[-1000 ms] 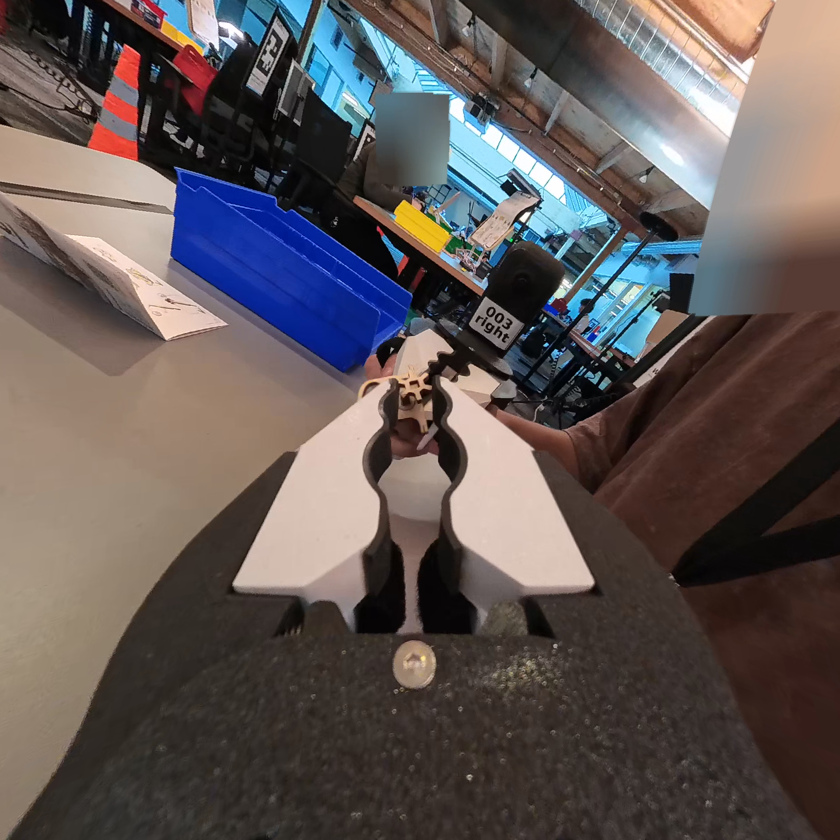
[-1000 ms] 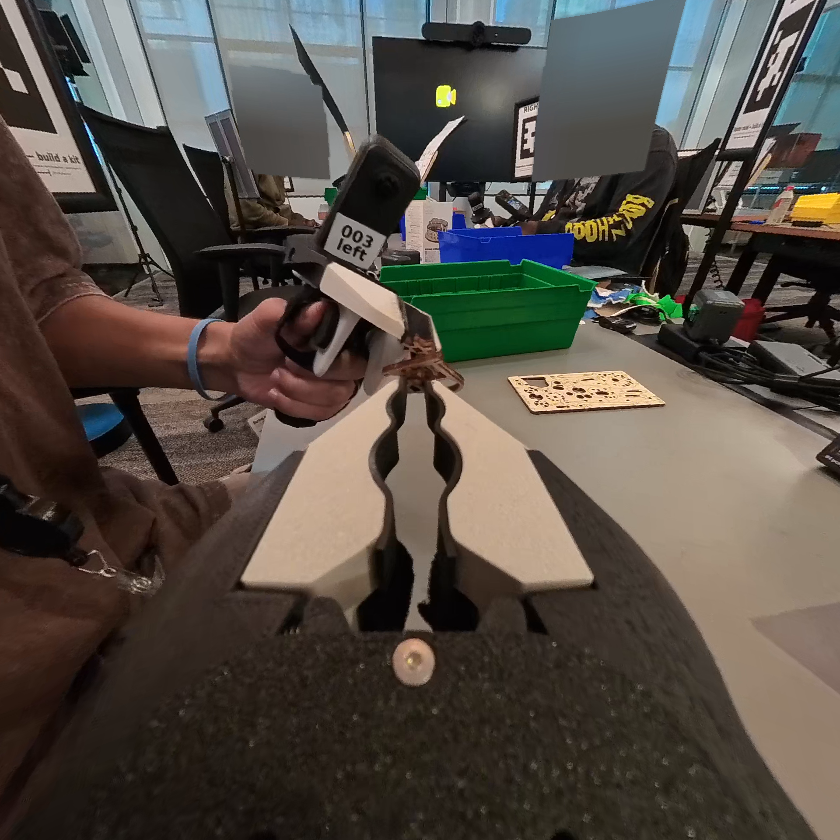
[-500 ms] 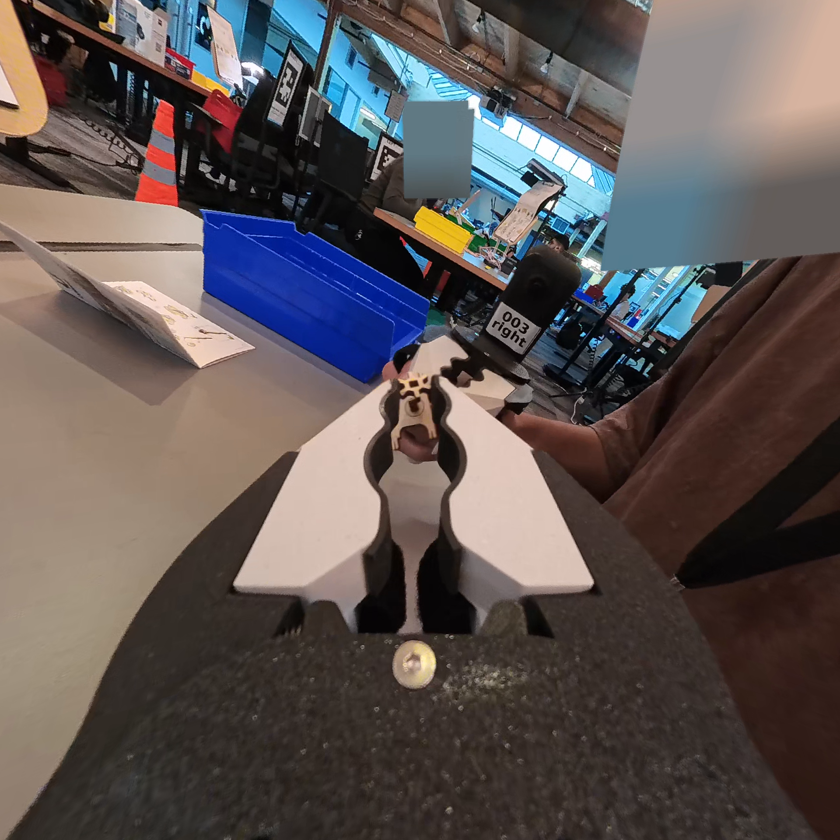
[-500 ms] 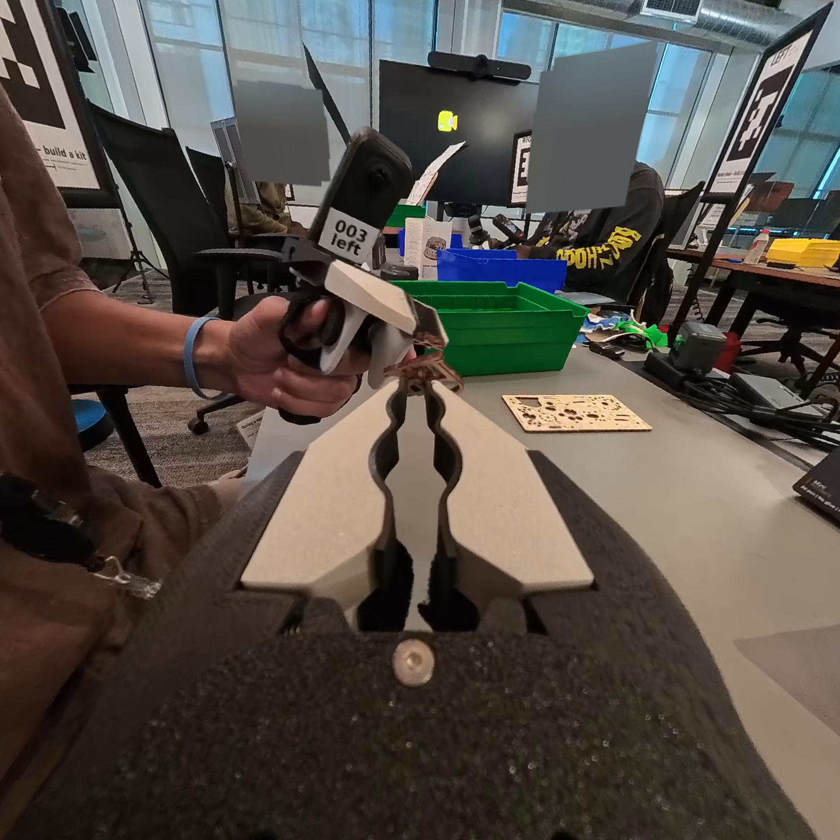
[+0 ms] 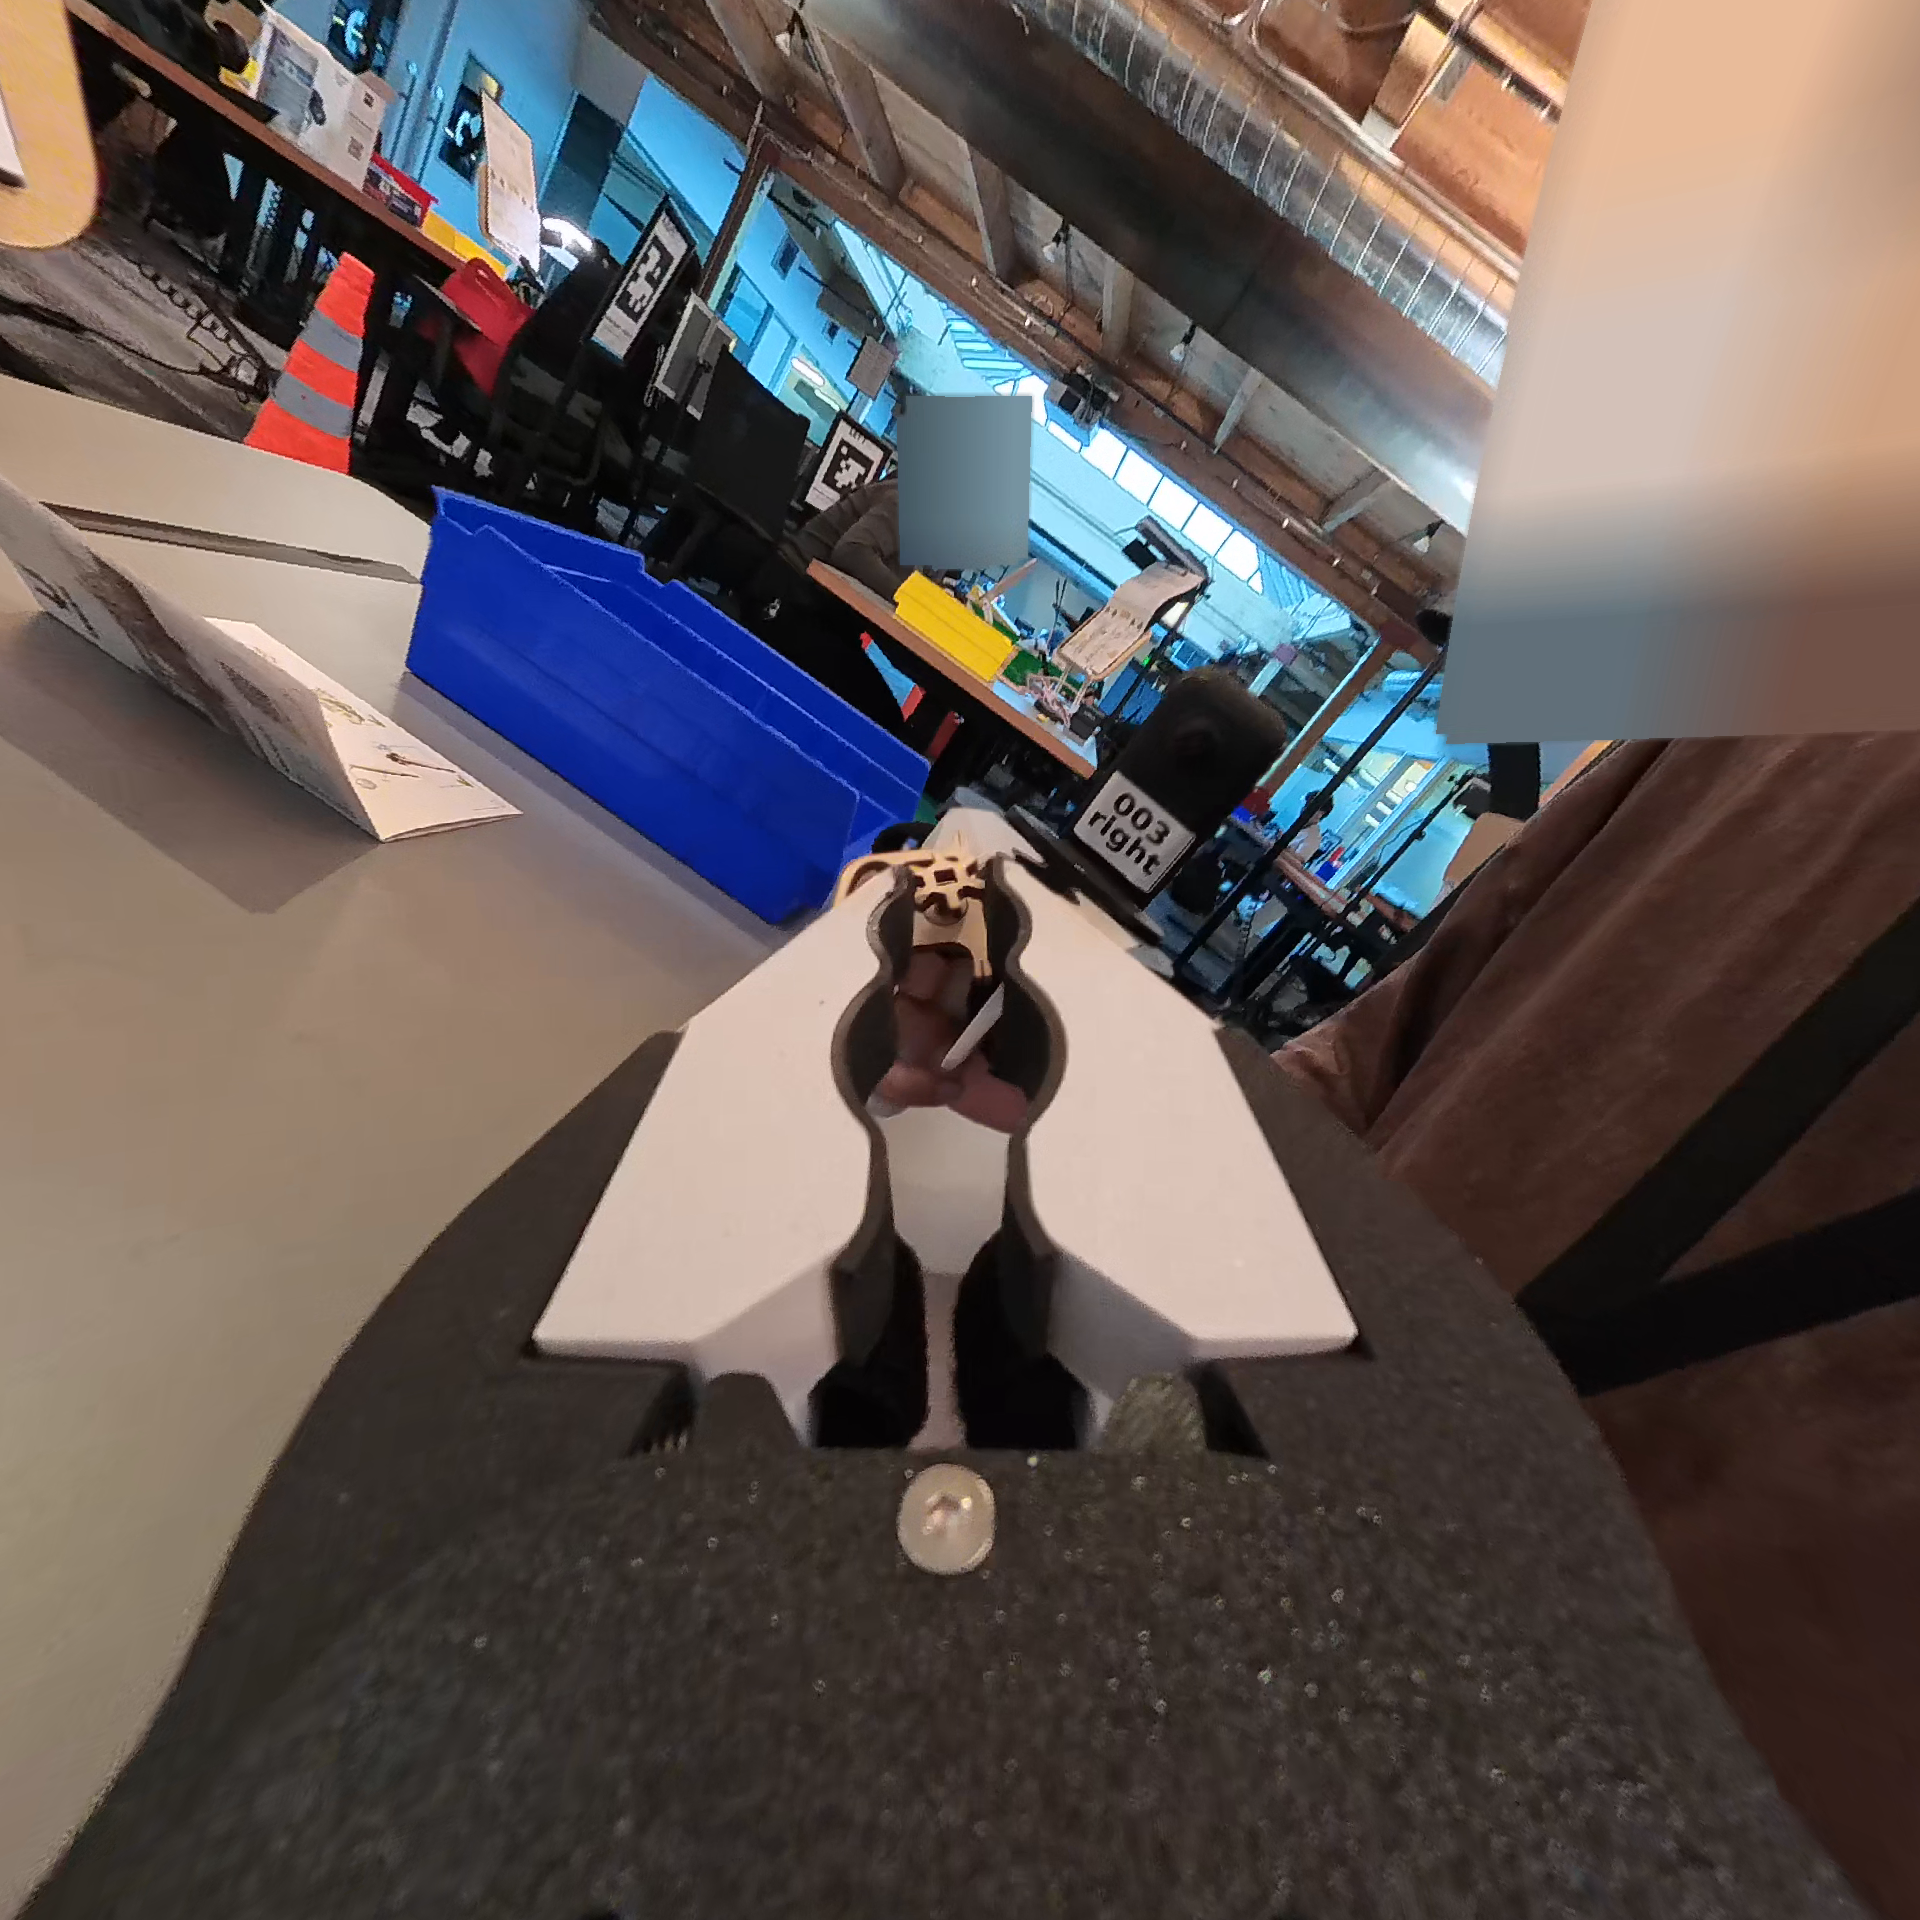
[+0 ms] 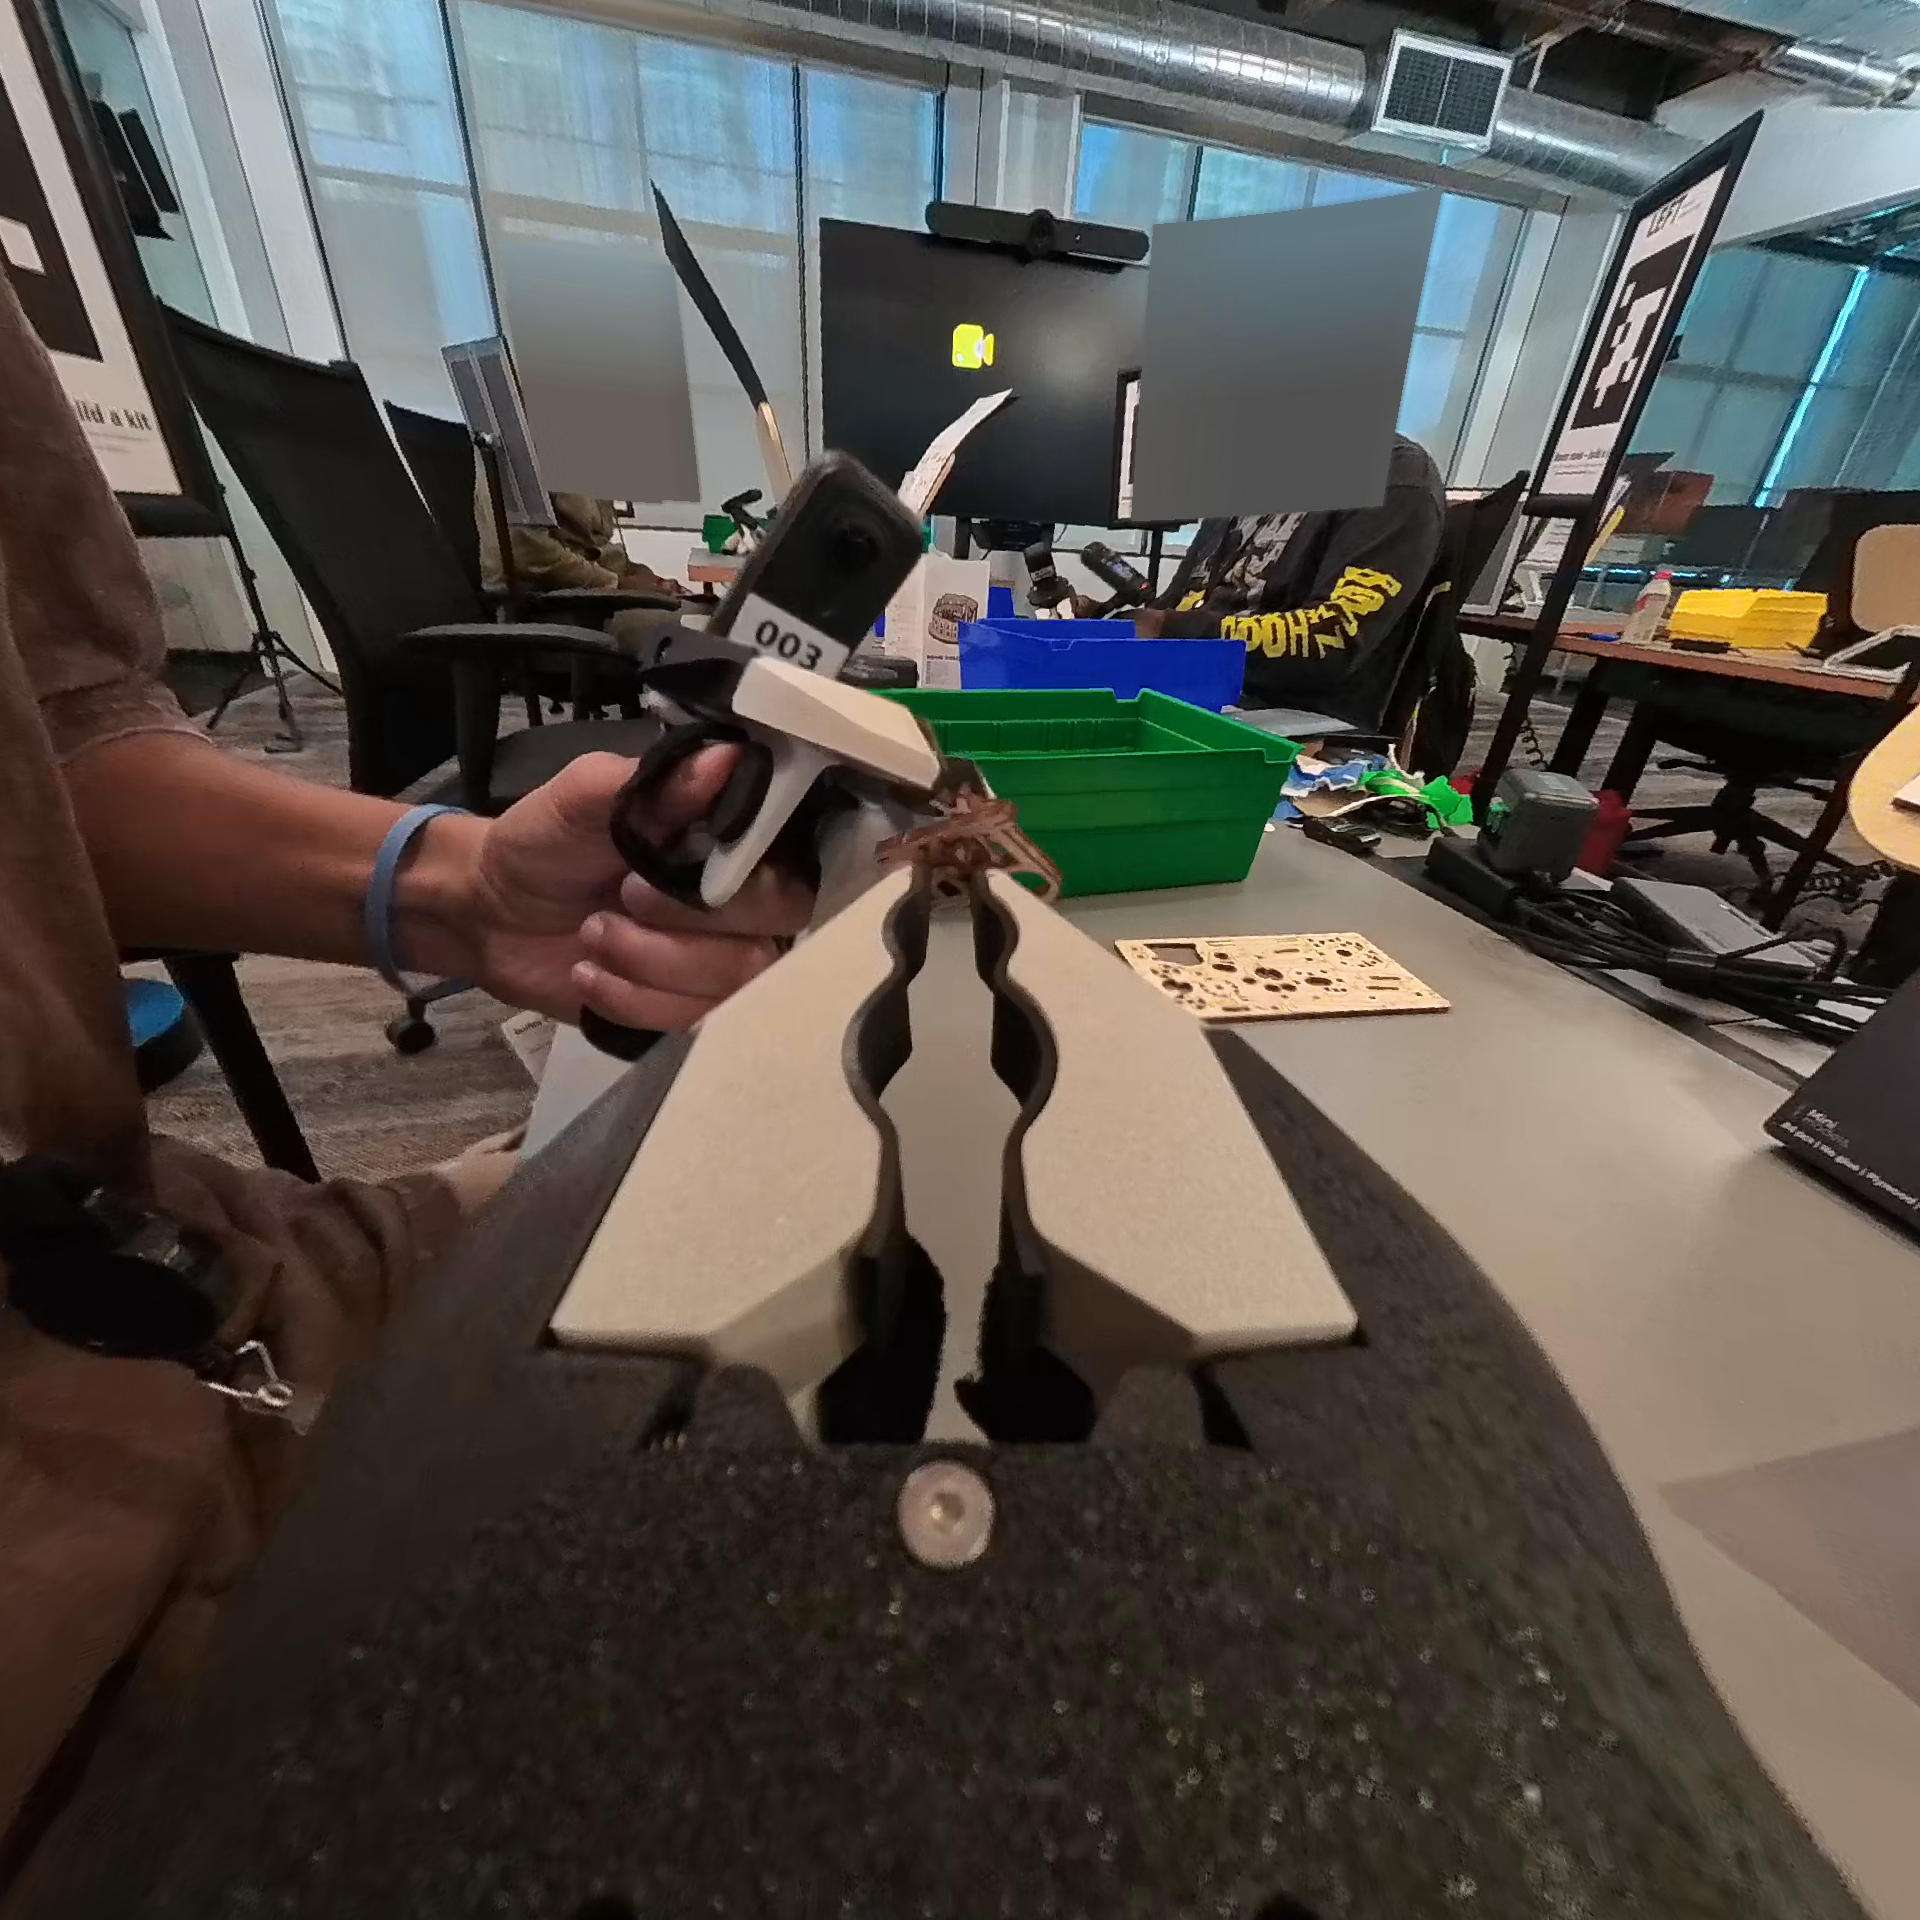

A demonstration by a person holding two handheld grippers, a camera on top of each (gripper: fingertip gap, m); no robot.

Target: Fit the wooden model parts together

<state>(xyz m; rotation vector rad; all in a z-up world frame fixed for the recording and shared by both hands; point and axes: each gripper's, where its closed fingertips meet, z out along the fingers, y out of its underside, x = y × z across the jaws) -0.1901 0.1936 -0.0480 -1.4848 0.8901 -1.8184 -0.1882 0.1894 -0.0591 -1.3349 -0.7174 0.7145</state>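
My left gripper point(image 5: 951, 883) is shut on a small pale wooden model piece point(image 5: 948, 920) with a toothed top. My right gripper point(image 6: 951, 878) is shut on a small brown wooden piece point(image 6: 971, 842) with thin arms. The two grippers meet tip to tip in the air above the near edge of the grey table point(image 6: 1455, 1195), and the wooden pieces touch. In the right wrist view a hand holds the left gripper point(image 6: 951, 805), which points down to the right. Where the two pieces join is too small to tell.
A blue bin point(image 5: 644, 696) and a folded leaflet point(image 5: 260, 696) are on the table to the left. A green bin point(image 6: 1101, 769), a punched wooden sheet point(image 6: 1278, 971), cables point(image 6: 1683, 945) and a black box point(image 6: 1860, 1122) are on the right. The person's brown sleeve is close by. Only a small space, under 4 cm, lies between the two pairs of fingers.
Both grippers stay shut and tip to tip. The pale piece has turned between the left fingertips. The left gripper's nose sits lower and closer to my right fingertips.
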